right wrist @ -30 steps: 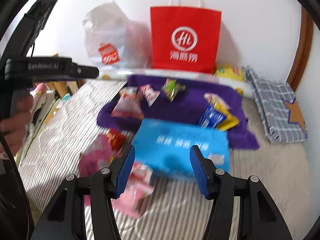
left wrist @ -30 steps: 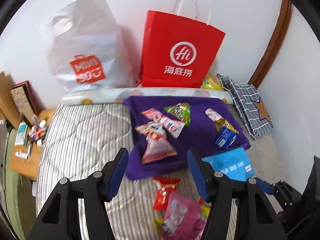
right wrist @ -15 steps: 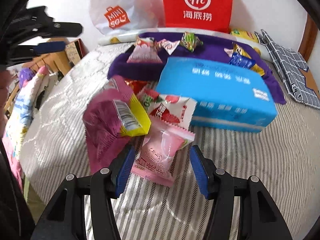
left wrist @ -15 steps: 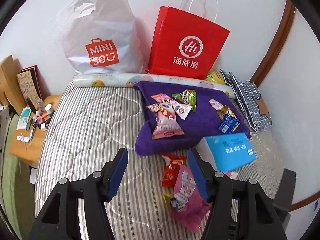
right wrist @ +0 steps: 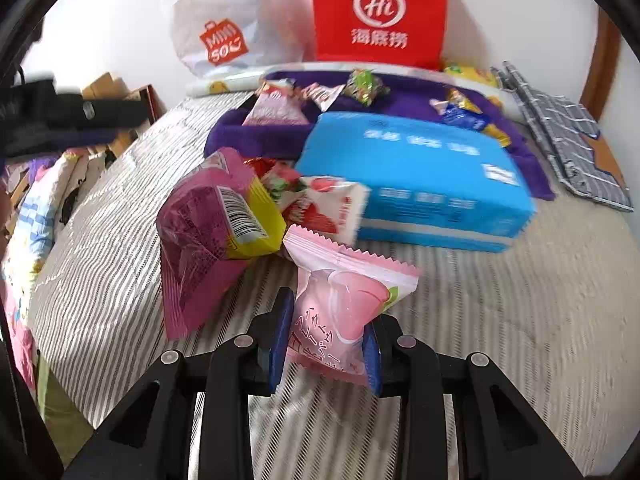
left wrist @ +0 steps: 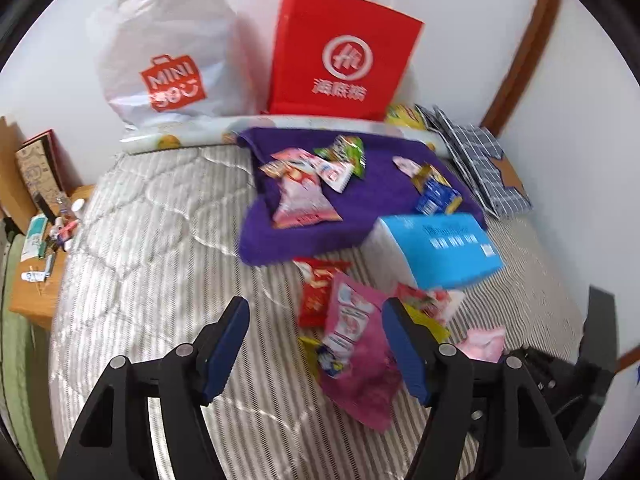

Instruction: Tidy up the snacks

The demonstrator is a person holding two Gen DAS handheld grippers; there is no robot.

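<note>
Left wrist view: the left gripper (left wrist: 316, 346) hangs over the striped bed (left wrist: 152, 248) with its fingers (left wrist: 226, 344) apart and opening wider, clamped on nothing. A magenta snack bag (left wrist: 360, 352) lies between and just beyond the fingertips, leaning toward the right-hand one, with a red packet (left wrist: 318, 296) just beyond it. Farther ahead sit the blue tissue pack (left wrist: 448, 248) and the purple towel (left wrist: 304, 224), which carries several sorted snacks. This hand looks set to pick the magenta bag; the fingers must drop around it and close.

Right wrist view: the right gripper (right wrist: 324, 340) is closing its fingers (right wrist: 280, 336) on a pink peach packet (right wrist: 340, 312), whose lower part sits between them, the pads at its sides. The pick is in hand; next it calls for a firm pinch, then a lift toward the towel ahead, past the tissue pack.
</note>
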